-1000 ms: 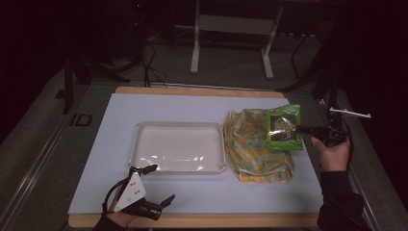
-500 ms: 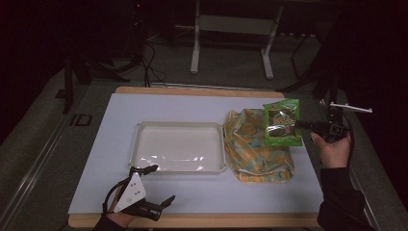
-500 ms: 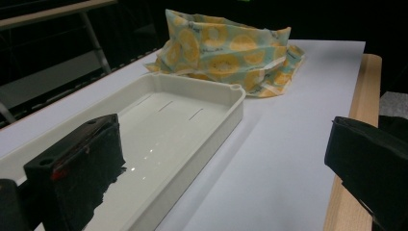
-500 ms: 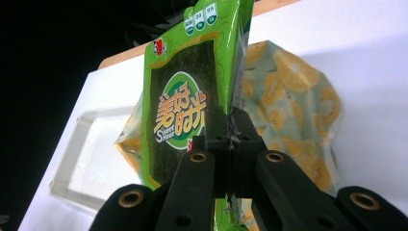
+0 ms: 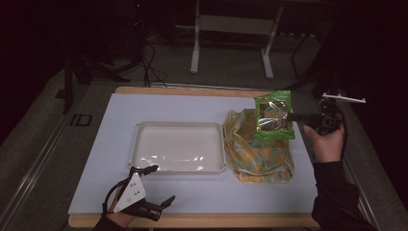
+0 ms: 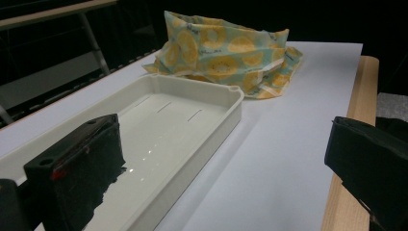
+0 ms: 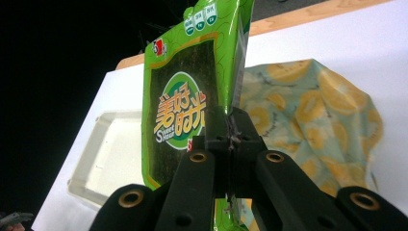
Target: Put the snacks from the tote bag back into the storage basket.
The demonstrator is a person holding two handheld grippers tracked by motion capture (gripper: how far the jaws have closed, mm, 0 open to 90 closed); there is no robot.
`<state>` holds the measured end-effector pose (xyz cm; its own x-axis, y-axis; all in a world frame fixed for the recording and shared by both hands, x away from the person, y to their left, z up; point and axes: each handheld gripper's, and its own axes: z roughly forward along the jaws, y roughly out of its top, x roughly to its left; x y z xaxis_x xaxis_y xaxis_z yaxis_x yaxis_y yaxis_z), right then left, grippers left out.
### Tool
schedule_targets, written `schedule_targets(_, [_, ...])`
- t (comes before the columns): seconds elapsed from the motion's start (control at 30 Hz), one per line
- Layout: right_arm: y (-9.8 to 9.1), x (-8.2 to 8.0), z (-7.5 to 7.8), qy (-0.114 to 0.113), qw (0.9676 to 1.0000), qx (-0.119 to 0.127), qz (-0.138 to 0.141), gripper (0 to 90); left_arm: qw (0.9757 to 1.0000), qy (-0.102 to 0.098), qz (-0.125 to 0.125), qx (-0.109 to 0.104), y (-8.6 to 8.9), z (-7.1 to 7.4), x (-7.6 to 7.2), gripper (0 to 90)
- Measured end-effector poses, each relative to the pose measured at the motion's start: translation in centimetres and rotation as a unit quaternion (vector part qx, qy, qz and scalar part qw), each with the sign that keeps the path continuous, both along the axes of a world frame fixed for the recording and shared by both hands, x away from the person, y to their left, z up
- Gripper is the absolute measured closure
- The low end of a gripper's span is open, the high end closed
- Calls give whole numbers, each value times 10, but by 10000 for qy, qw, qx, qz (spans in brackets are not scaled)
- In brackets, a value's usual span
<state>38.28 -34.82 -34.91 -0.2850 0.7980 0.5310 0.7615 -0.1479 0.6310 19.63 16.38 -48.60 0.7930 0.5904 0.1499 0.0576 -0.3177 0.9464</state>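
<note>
Partly hidden: green packet lower edge | behind right gripper fingers

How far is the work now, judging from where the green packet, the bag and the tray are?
Done: the green snack packet is out of the yellow-patterned cloth bag. In hand: the right gripper is clamped on it, held above the bag. Left, probably: placing it in the empty white plastic tray; the left gripper waits open.

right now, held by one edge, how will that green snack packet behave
The green snack packet probably stays fairly stiff and light: it stands upright from the right gripper without drooping. Its glossy film looks slippery, so it may slide or swing if moved fast.
</note>
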Motion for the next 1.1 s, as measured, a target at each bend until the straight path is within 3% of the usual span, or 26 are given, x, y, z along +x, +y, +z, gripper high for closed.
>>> schedule_targets(0.53, [34,5,10,-66,9996,-40,258,887,10000,-49,-26,-36,0,1,-1,4])
schedule_targets(1.1, [83,15,8,-67,9980,-98,627,887,10000,-30,-68,-40,-1,1,-1,4])
